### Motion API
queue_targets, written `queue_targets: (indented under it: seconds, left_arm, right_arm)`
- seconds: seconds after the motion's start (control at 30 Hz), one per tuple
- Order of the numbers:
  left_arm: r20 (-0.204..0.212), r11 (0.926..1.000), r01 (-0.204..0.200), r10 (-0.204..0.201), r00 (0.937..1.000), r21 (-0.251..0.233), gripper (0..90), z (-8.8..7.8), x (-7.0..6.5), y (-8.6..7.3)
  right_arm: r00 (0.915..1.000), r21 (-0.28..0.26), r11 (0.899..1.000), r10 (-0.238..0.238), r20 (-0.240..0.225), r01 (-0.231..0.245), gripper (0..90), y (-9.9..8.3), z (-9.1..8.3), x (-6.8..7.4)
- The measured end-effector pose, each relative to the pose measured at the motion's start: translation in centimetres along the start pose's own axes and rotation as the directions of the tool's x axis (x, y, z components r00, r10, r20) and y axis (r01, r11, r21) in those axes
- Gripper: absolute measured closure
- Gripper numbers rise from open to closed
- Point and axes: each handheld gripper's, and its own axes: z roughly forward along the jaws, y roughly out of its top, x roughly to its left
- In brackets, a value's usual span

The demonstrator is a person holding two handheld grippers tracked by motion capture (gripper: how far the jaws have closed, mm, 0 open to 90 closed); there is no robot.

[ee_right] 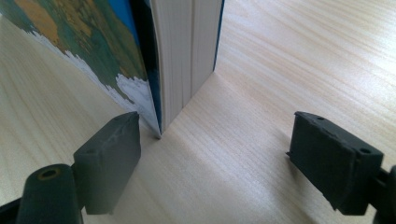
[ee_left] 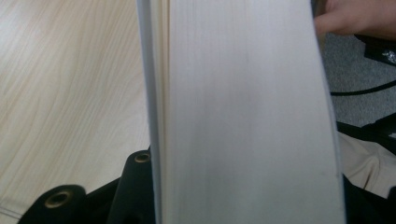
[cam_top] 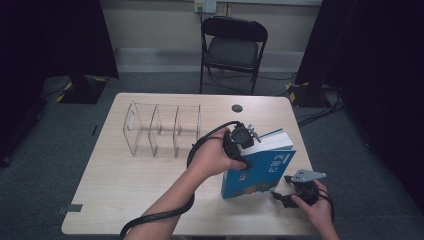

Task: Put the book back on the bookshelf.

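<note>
A thick blue paperback book [cam_top: 260, 172] stands upright on its edge on the right half of the light wooden table [cam_top: 120, 180]. Your left gripper [cam_top: 241, 142] comes at it from above, and its jaws are clamped across the thickness of the book, the pale page block filling the space between them. Your right gripper [ee_right: 215, 154] rests low on the table, just beside the book's near bottom corner, with its jaws spread wide and holding nothing. To the left of the book stands a clear acrylic divider rack [cam_top: 162, 129], well apart from it.
</note>
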Motion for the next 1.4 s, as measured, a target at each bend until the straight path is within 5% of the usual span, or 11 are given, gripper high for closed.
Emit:
queue_targets:
  seconds: [0.23, 0.53, 0.9, 1.4]
  left_arm:
    - [-0.012, 0.9998, 0.020, -0.020, 0.9997, -0.003, 61.4, -0.2, -0.4, -0.1]
    - [-0.012, 0.9970, 0.053, -0.052, 0.9986, 0.056, 61.8, -1.5, -0.8, 0.0]
    - [-0.018, 0.9938, 0.072, -0.071, 0.9973, 0.085, 61.8, -2.7, -0.3, -0.9]
    - [-0.030, 0.9847, 0.153, -0.151, 0.9881, 0.084, 61.9, -5.4, 1.4, -2.2]
  right_arm:
    - [1.0000, 0.000, 1.000, -0.001, 0.000, 0.001, 16.1, 0.0, 0.0, 0.0]
    - [1.0000, 0.000, 1.000, 0.000, -0.001, 0.000, 16.1, 0.0, 0.0, 0.0]
    - [1.0000, 0.000, 1.000, 0.001, -0.002, -0.001, 16.0, 0.0, 0.0, 0.0]
    - [1.0000, 0.000, 1.000, 0.001, 0.001, -0.001, 16.0, 0.0, 0.0, 0.0]
